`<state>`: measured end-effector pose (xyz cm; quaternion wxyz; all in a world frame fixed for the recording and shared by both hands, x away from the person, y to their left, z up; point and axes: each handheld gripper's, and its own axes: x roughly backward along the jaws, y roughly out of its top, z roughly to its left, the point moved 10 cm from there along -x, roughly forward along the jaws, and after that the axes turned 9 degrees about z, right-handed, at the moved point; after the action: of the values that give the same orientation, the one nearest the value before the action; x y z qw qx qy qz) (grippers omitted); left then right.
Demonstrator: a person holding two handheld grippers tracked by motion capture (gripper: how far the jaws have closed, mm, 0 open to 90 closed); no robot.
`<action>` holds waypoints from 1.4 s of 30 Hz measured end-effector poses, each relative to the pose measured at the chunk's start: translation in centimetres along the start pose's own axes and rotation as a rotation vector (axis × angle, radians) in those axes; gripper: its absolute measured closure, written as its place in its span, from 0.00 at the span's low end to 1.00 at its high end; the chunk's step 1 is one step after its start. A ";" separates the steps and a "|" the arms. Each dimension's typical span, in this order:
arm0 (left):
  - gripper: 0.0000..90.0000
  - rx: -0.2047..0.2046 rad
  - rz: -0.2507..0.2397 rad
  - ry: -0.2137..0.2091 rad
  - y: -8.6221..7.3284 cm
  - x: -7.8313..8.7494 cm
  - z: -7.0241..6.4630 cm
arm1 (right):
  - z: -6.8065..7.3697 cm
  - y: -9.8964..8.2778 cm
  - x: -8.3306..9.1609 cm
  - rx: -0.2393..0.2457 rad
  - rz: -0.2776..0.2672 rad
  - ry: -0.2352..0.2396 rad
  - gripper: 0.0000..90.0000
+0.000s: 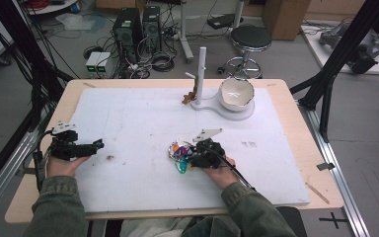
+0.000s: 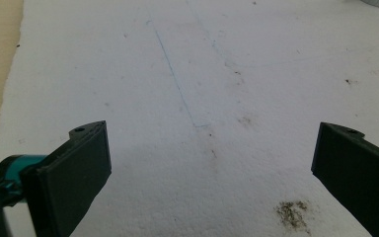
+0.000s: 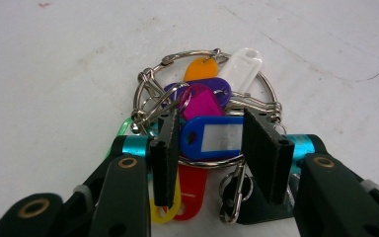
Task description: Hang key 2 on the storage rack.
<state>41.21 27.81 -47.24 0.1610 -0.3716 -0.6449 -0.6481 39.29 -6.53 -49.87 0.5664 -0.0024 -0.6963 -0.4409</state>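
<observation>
Right gripper view looks straight down the right tool (image 3: 212,143), whose two black jaws stand either side of a blue key tag (image 3: 212,137) on a bunch of key tags (image 3: 205,106) threaded on a metal ring. The jaws bracket the blue tag closely, but whether they already pinch it cannot be told; the grip looks aimed at the tag's flat body because that gives the pads a broad face, where the thin wire ring would slip. Yellow and red tags lie under the jaws, and purple, magenta, orange and white ones fan out beyond, all flat on the white mat (image 3: 54,59).

In the high view the bunch (image 1: 179,154) sits near the middle of the mat, toward the person's edge of the counter (image 1: 303,148), with the right tool (image 1: 193,155) on it. The left tool (image 1: 98,144) rests well apart at the mat's left edge, probably parked so that it stays clear of the working hand. In the left gripper view its jaws stand wide apart with nothing between them, over bare mat and a brown smudge (image 2: 292,214).

Farthest off stands a white post stand (image 1: 202,69) with a side peg, a small brown object (image 1: 189,96) hanging beside it, and a white bowl (image 1: 236,93) on the same base. The peg is a likely place to hang the ring.
</observation>
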 end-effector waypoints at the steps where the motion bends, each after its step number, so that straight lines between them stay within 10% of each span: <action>1: 0.02 -0.001 0.000 0.000 0.0 0.0 0.0 | 0.0 0.0 -0.1 0.007 0.006 -0.025 0.63; 4: 0.02 -0.002 0.001 -0.001 0.0 -0.1 -0.1 | 0.0 -0.3 -0.6 0.037 0.036 -0.075 0.56; 16: 0.02 -0.003 -0.001 -0.004 0.0 -0.1 -0.1 | -1.2 -0.1 0.0 -0.015 0.030 -0.193 0.96; 22: 0.02 -0.004 -0.002 -0.003 0.0 -0.1 0.0 | -1.2 -0.1 0.0 -0.011 0.037 -0.202 0.97; 42: 0.02 -0.004 -0.002 -0.009 0.0 0.0 -0.1 | -1.9 1.1 2.8 -0.148 -0.102 -0.022 0.97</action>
<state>41.21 27.68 -47.22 0.1566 -0.3744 -0.6447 -0.6478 40.33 -8.36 -47.06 0.5339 -0.0134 -0.6671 -0.5194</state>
